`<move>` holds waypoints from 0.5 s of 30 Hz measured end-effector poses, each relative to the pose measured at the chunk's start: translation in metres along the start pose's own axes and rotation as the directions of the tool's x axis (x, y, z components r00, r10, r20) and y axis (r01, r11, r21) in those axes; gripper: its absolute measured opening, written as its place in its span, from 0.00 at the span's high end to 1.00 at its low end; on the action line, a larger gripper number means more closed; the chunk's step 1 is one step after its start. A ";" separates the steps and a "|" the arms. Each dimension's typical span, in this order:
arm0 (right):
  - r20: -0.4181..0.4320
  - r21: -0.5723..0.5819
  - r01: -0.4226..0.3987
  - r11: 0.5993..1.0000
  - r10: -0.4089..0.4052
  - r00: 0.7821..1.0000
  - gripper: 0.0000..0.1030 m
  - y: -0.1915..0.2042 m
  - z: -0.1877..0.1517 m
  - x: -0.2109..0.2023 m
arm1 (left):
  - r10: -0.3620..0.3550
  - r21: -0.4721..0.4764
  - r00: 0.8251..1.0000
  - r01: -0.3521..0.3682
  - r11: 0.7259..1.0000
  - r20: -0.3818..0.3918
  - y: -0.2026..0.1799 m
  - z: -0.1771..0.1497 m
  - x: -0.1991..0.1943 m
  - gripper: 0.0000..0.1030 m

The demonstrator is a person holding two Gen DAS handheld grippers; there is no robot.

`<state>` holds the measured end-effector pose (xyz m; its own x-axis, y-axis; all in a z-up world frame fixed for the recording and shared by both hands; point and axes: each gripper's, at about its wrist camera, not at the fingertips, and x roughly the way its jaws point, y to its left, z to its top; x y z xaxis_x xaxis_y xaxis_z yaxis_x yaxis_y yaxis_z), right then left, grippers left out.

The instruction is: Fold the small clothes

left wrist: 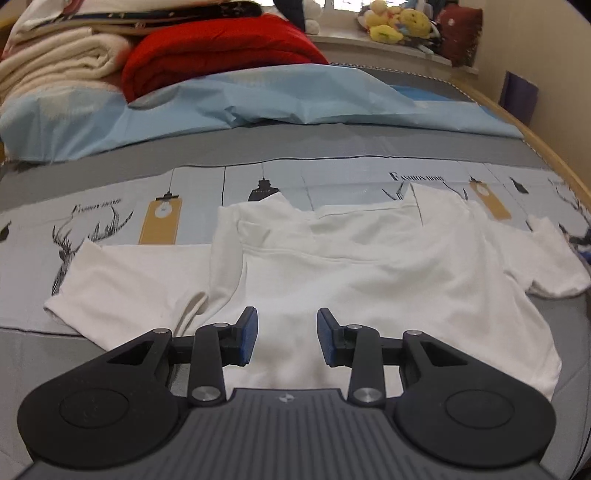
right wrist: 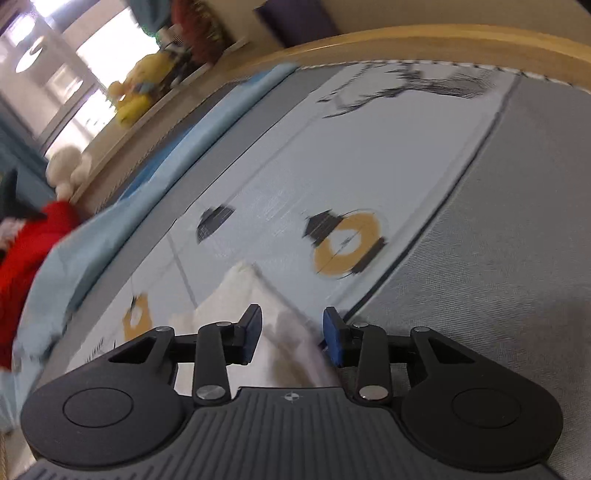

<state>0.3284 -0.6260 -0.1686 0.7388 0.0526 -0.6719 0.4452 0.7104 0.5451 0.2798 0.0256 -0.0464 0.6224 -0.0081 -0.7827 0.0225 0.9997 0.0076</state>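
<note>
White T-shirt (left wrist: 369,266), soft matte knit, lies spread on the bed (left wrist: 332,144): short sleeves out to either side, collar toward the far edge, left part creased into a lengthwise fold. Bedsheet (left wrist: 192,184) is smooth grey weave with a pale-blue printed band of antlered deer, lanterns and ochre tags. Left hand-held gripper (left wrist: 286,338), black linkage with blue flat pads, hangs over the shirt's near hem; jaws parted, nothing clamped. Right hand-held gripper (right wrist: 291,339) sits over a blurred white shirt edge (right wrist: 280,332); cloth shows in the gap, jaws apart, pads not pressing. Behind: rumpled light-blue cover (left wrist: 236,99), puffy red quilt (left wrist: 218,51), folded cream blanket (left wrist: 55,62), yellow plush toys (left wrist: 399,20), curved wooden bed rail (right wrist: 424,40).
</note>
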 end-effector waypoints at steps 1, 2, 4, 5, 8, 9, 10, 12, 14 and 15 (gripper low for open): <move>-0.016 0.002 -0.013 1.000 0.013 1.000 0.66 -0.002 0.000 0.002 | -0.002 -0.006 1.000 0.002 1.000 -0.005 0.000 0.001 0.002 0.62; -0.034 -0.004 -0.025 1.000 0.025 0.999 0.75 -0.002 -0.002 0.004 | -0.002 -0.002 1.000 0.002 1.000 -0.007 -0.001 0.001 0.003 0.62; -0.072 -0.062 -0.031 0.998 0.026 0.997 0.87 0.003 -0.006 0.010 | 0.002 0.018 1.000 -0.002 1.000 -0.008 -0.005 0.002 0.004 0.62; -0.075 -0.092 -0.034 0.995 0.027 0.997 0.90 0.007 -0.009 0.009 | 0.003 0.030 1.000 -0.003 1.000 -0.006 -0.007 0.002 0.005 0.62; -0.060 -0.136 -0.040 0.990 0.032 0.998 0.96 0.016 -0.008 0.008 | 0.010 0.044 1.000 -0.009 0.999 -0.010 -0.009 0.002 0.008 0.62; -0.032 -0.127 -0.039 0.991 0.035 0.999 0.96 0.017 -0.005 0.004 | 0.008 0.041 1.000 -0.008 0.999 -0.010 -0.009 0.002 0.008 0.62; 0.008 -0.115 -0.039 0.993 0.040 0.999 0.97 0.017 -0.001 -0.003 | 0.007 0.035 1.000 -0.007 0.999 -0.008 -0.009 0.003 0.007 0.62; 0.215 -0.079 -0.038 0.996 0.054 0.975 0.97 0.016 0.009 -0.033 | 0.007 0.029 1.000 -0.007 1.000 -0.008 -0.008 0.003 0.007 0.62; 0.437 0.012 0.022 1.000 -0.025 0.899 0.97 0.009 0.019 -0.067 | 0.007 0.024 1.000 -0.007 1.000 -0.006 -0.007 0.004 0.007 0.62; 0.478 0.081 0.058 0.995 -0.090 0.874 0.97 0.000 0.022 -0.076 | 0.005 0.025 1.000 -0.005 1.000 -0.005 -0.008 0.004 0.007 0.62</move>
<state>0.2832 -0.6451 -0.1064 0.8475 -0.3536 -0.3959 0.5267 0.6528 0.5444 0.2876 0.0179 -0.0492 0.6184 -0.0029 -0.7858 0.0386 0.9989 0.0268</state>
